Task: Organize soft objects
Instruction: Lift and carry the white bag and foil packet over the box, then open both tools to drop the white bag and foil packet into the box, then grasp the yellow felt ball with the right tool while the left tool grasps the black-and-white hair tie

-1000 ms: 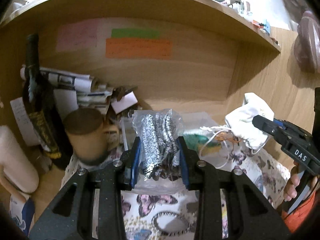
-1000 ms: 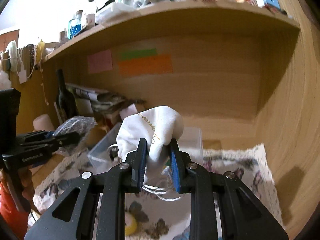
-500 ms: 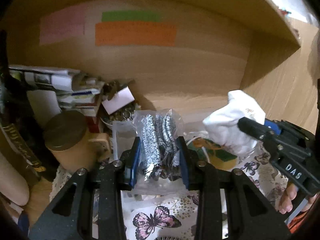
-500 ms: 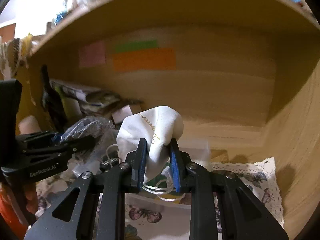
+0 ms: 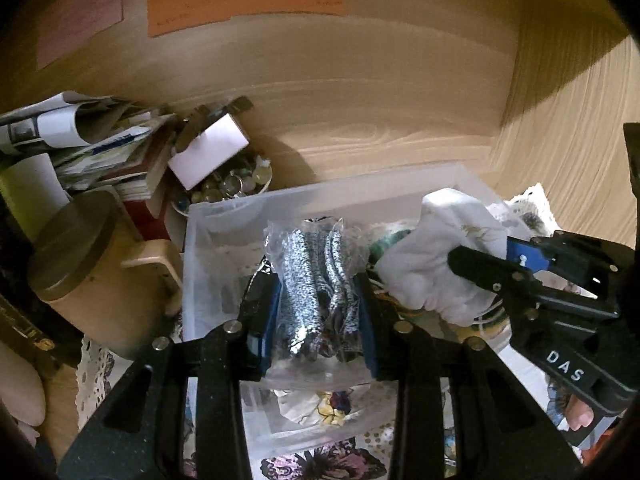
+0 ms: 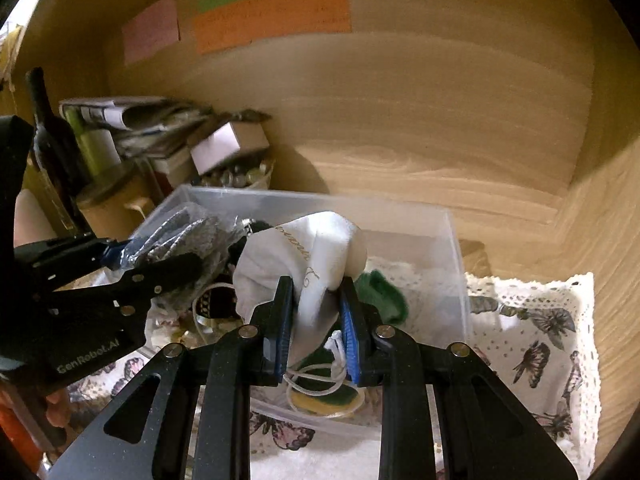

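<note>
My left gripper (image 5: 318,312) is shut on a clear plastic bag of black-and-white knit pieces (image 5: 316,280) and holds it over the left half of a clear plastic box (image 5: 208,216). My right gripper (image 6: 316,316) is shut on a white drawstring pouch (image 6: 304,256) and holds it over the middle of the same box (image 6: 452,240). The pouch (image 5: 436,264) and right gripper (image 5: 480,264) show at the right in the left wrist view. The bag (image 6: 180,232) shows at the left in the right wrist view. Green fabric (image 6: 384,288) lies inside the box.
The box stands on a butterfly-print cloth (image 6: 536,344) inside a wooden shelf nook. A tan lidded mug (image 5: 80,256), a bowl of glass beads (image 5: 228,184), stacked papers (image 5: 80,140) and a dark bottle (image 6: 52,140) crowd the left. Coloured notes (image 6: 272,12) hang on the back wall.
Both grippers have moved forward and down with their loads, from in front of the box to over its inside. Both stay shut on the same items.
</note>
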A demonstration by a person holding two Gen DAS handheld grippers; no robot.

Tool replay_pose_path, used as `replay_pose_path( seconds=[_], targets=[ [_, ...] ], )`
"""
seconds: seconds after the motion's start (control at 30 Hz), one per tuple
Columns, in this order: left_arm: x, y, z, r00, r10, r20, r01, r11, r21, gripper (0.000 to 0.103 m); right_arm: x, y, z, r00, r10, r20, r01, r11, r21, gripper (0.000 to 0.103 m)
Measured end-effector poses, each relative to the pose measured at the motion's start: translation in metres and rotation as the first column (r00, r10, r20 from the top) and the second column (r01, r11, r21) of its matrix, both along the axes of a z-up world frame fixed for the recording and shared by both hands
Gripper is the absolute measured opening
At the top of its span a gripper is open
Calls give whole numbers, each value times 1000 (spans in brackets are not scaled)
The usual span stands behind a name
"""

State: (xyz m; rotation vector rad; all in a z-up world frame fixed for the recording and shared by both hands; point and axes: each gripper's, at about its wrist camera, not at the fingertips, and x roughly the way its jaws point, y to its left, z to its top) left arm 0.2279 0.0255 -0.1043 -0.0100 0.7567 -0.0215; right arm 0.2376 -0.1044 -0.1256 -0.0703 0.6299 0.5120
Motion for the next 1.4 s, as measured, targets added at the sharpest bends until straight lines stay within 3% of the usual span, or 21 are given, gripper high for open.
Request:
replay_pose_path(
  seconds=[0.1, 0.23, 0.4, 0.87, 1.13, 1.4],
  targets=[
    [-1, -2, -2, 1000, -4, -14, 4, 1000, 6, 36, 2, 4, -5, 1000, -1, -11, 1, 1000, -24, 23],
    [1, -1, -4, 1000, -3, -27, 3, 1000, -1, 48, 1, 5, -6, 1000, -2, -6, 1, 999, -52, 24],
    [-9, 0, 3, 1000, 6, -7, -6, 1000, -9, 61, -9, 0, 3, 999, -9, 32, 12, 998, -67, 41],
    [-84, 5, 64, 983, 14, 183, -10, 1000, -25, 101, -76, -23, 53, 978, 12, 209, -8, 1000, -18, 72],
    [-121, 16, 48, 989, 17, 144, -16, 1000, -2, 102, -112, -29, 49, 974, 40, 222, -41, 999, 1, 75],
    [-135, 25, -2, 1000, 25, 15, -24, 1000, -3, 102, -126, -33, 11, 994, 52, 100, -53, 999, 12, 75]
  ],
)
